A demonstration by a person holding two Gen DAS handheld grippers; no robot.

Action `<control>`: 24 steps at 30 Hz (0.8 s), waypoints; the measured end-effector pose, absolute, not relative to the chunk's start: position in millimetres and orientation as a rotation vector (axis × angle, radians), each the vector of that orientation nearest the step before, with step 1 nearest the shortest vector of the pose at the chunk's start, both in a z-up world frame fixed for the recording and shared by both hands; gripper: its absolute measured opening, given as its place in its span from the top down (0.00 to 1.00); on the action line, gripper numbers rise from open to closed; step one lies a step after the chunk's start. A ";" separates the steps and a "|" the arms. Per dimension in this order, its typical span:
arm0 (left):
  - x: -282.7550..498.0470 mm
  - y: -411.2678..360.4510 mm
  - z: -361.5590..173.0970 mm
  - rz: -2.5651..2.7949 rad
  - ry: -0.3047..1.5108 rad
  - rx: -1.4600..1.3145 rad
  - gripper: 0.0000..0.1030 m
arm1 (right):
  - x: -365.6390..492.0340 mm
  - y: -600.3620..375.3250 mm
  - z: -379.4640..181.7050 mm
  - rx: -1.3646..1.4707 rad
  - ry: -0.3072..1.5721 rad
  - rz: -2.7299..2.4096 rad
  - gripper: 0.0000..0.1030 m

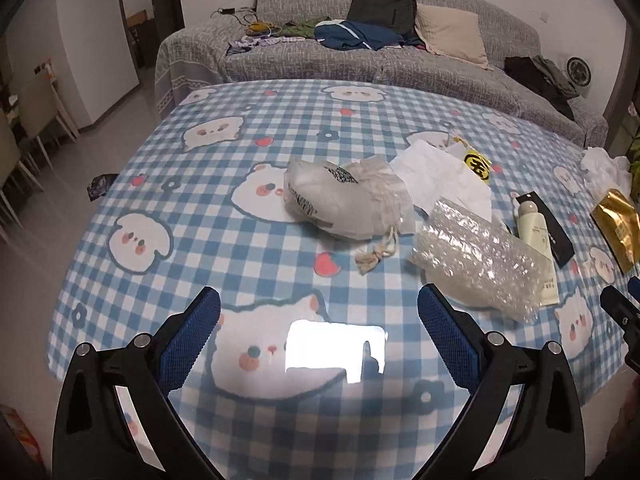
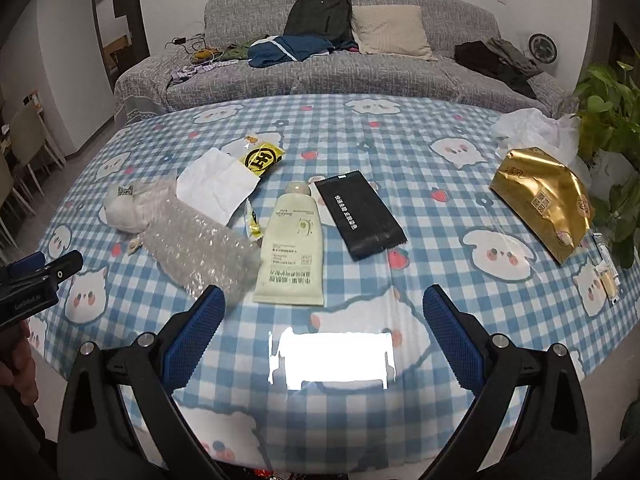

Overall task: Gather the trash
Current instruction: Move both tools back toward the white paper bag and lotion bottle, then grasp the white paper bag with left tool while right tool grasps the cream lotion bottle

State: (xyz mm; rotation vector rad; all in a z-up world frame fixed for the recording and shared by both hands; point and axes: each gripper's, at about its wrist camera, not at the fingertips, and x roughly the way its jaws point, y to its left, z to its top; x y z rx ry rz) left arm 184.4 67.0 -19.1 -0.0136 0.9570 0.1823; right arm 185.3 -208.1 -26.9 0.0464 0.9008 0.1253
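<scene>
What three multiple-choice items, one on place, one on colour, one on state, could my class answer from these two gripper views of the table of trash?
1. What lies directly left of the black packet in the right wrist view?
A. a pale tube
B. a gold bag
C. a backpack

2. What colour is the crinkled bag near the plant?
A. red
B. gold
C. blue

3. How do both grippers stand?
A. shut on trash
B. shut, empty
C. open, empty

Key: 1 A, the pale tube lies beside the packet; 2 B, its foil is gold; 3 C, the left gripper and right gripper show wide gaps with only tablecloth between.
</scene>
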 end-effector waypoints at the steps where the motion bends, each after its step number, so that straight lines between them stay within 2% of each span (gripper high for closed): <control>1: 194.7 69.0 -21.1 0.187 0.962 -0.015 0.06 | 195.0 -206.2 -28.5 0.049 0.906 0.126 0.07; 13: 280.0 80.4 -42.8 0.204 1.000 -0.031 0.06 | 278.3 -188.8 -59.0 0.097 0.979 0.144 0.08; 19: 299.9 83.9 -55.7 0.222 1.007 -0.047 0.07 | 297.6 -182.4 -73.8 0.111 1.019 0.146 0.12; 22: 304.2 86.1 -62.9 0.223 1.015 -0.064 0.11 | 301.0 -177.7 -83.2 0.104 1.040 0.145 0.18; 24: 306.5 86.9 -68.7 0.218 1.030 -0.072 0.18 | 302.8 -176.1 -91.4 0.103 1.062 0.146 0.24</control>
